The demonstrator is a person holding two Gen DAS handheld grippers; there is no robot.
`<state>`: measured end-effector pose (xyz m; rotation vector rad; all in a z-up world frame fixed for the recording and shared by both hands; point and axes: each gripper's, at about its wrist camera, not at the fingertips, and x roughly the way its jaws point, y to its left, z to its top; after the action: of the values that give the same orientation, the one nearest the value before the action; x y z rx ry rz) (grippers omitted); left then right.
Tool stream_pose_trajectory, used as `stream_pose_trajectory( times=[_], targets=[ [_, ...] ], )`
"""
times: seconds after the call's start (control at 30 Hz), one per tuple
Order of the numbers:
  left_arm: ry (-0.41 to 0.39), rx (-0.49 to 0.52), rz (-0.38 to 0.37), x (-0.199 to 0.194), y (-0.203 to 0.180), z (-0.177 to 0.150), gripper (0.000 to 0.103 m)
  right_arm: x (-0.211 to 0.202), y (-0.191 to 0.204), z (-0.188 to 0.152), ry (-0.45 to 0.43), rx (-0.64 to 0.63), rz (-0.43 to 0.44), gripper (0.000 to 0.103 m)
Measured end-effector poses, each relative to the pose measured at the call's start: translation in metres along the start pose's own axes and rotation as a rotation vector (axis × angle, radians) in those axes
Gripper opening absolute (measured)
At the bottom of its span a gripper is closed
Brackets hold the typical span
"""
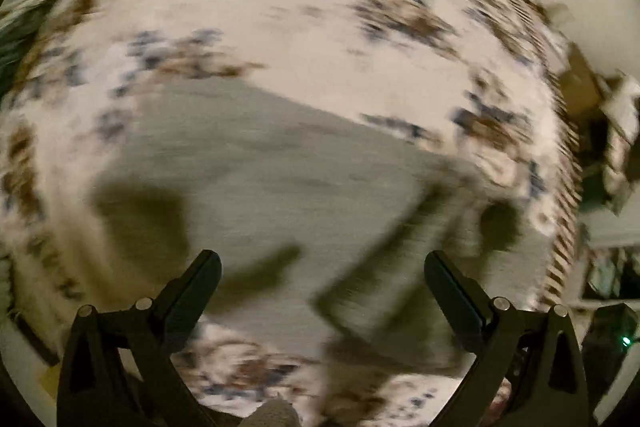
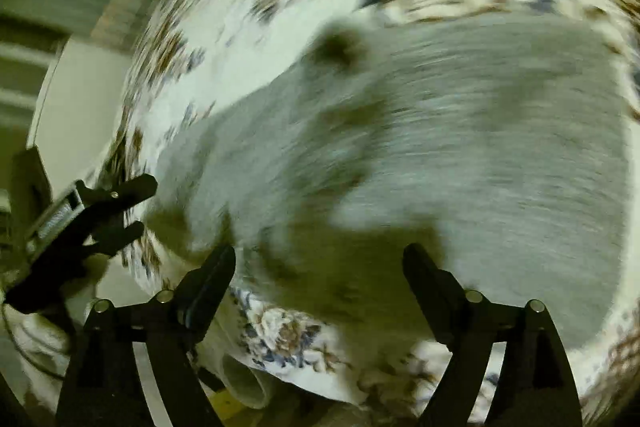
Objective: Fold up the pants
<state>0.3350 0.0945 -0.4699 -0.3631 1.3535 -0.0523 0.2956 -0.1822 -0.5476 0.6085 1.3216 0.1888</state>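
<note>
We count one pair of grey pants (image 1: 280, 163) spread on one floral bedsheet (image 1: 304, 11), with two black grippers, left (image 1: 322, 267) and right (image 2: 320, 259), both wide apart.

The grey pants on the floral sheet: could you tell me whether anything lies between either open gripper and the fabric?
Nothing visible does. The grey pants lie spread on the floral sheet, with only shadows on them. The left gripper and right gripper both hover open above the cloth. Motion blur could hide small items.
</note>
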Motion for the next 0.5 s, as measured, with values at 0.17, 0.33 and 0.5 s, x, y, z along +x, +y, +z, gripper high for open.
stream_pose_trajectory(
  times=[0.17, 0.33, 0.5],
  targets=[
    [0.048, 0.218, -0.079, 0.023, -0.076, -0.007, 0.103, -0.013, -0.057, 0.019, -0.027, 0.108, -0.181, 0.088],
    [0.055, 0.430, 0.129, 0.067, -0.121, -0.014, 0.103, -0.019, -0.089, 0.028, -0.051, 0.169, -0.253, 0.088],
    [0.062, 0.129, 0.164, 0.077, -0.052, 0.038, 0.103, -0.029, -0.107, 0.027, -0.045, 0.214, -0.252, 0.088]
  ],
)
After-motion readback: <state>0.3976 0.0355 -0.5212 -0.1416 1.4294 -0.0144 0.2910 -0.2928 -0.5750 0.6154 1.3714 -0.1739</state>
